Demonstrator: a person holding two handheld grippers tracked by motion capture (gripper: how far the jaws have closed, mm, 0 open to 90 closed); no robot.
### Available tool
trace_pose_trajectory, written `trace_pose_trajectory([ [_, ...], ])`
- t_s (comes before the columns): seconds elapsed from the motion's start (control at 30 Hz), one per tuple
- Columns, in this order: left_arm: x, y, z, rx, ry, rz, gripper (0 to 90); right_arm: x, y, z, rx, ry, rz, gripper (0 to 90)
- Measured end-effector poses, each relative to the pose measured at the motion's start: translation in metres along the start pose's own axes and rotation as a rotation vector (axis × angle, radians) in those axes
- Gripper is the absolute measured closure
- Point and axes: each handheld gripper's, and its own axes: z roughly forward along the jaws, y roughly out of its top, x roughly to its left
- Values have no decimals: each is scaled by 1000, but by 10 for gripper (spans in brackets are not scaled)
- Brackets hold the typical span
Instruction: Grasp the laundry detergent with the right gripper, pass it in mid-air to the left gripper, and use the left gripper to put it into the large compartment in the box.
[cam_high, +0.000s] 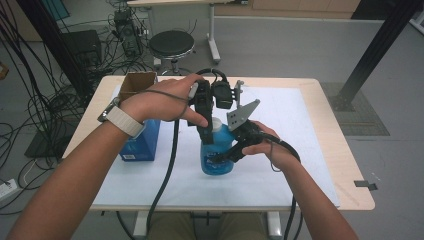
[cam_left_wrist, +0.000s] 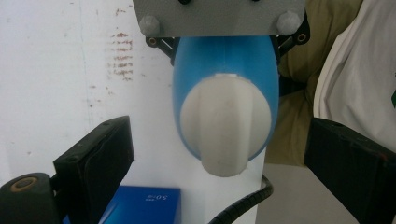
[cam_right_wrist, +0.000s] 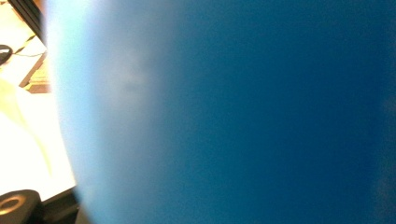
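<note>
Your right gripper (cam_high: 235, 142) clamps the blue bottle (cam_high: 216, 155) while your left gripper (cam_high: 206, 131) hovers, jaws spread, above its white cap (cam_left_wrist: 226, 126). Next, I judge, lower it and close squarely on the cap to twist.

The blue box (cam_left_wrist: 140, 205) carries small white print on its top face, seen upside down in the left gripper view; it looks like "5.0" followed by a few characters too small to make out. In the high view the same box (cam_high: 142, 142) shows a pale label strip near its lower edge, unreadable.
</note>
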Motion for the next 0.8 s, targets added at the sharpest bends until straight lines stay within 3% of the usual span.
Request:
trace_pose_trajectory([
  [0.8,3,3,9,-12,-5,-2,90,0,3,0,6,3,2,428],
])
